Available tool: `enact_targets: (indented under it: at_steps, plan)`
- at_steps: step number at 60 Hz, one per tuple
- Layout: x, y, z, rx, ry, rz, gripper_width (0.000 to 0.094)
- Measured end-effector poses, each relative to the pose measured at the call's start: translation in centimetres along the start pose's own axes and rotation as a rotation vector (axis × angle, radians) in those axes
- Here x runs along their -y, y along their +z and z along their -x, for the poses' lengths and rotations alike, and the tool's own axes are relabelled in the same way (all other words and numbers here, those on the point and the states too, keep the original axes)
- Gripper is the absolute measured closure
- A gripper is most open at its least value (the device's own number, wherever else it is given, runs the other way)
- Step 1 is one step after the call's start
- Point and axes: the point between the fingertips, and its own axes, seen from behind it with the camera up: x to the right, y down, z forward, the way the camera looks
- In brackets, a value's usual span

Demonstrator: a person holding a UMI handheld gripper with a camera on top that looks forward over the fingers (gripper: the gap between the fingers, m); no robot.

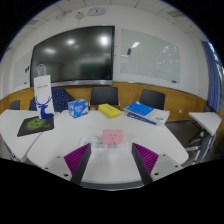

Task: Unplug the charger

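White tables [60,140] fill the room ahead; from left to right stand a green mat [35,127], a blue-and-white carton [42,97], a blue box [78,108], a yellow item [110,110] and a blue folder [145,111]; a small pink-and-white object [111,137], possibly the charger, lies just beyond the fingers. The gripper [112,161] is level, held well back, jaws apart and empty; the approach should be straight and centred before closing.

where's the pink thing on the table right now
The pink object lies on the white table, just ahead of the open gripper, nearer than the yellow item.
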Motion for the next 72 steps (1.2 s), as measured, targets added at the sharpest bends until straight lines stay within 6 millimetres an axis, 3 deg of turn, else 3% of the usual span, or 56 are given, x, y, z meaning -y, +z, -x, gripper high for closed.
enact_targets:
  at_steps: [18, 33, 34, 37, 46, 49, 54, 58, 63, 68, 72]
  plan:
    - [-0.1, 9.3, 0.5, 0.058, 0.011, 0.004, 0.0082]
    - [0.0, 12.7, 0.7, 0.077, 0.058, 0.008, 0.0085]
    - [-0.2, 12.8, 0.8, 0.083, 0.061, 0.012, 0.0052]
    - [-0.5, 13.2, 0.1, 0.056, 0.043, 0.016, 0.0374]
    - [-0.1, 13.7, 0.3, 0.061, 0.003, 0.022, 0.0551]
    - [1.4, 13.3, 0.1, 0.070, 0.016, -0.012, 0.0553]
    - [6.5, 12.4, -0.1, 0.081, 0.006, -0.109, 0.0555]
    - [9.5, 11.8, -1.7, 0.063, 0.076, -0.098, 0.0556]
    - [11.8, 11.3, -6.2, -0.017, 0.105, -0.094, 0.0555]
    - [10.8, 11.5, -10.5, -0.068, 0.138, -0.019, 0.0545]
    - [8.4, 12.4, -13.5, -0.090, 0.134, 0.049, 0.0533]
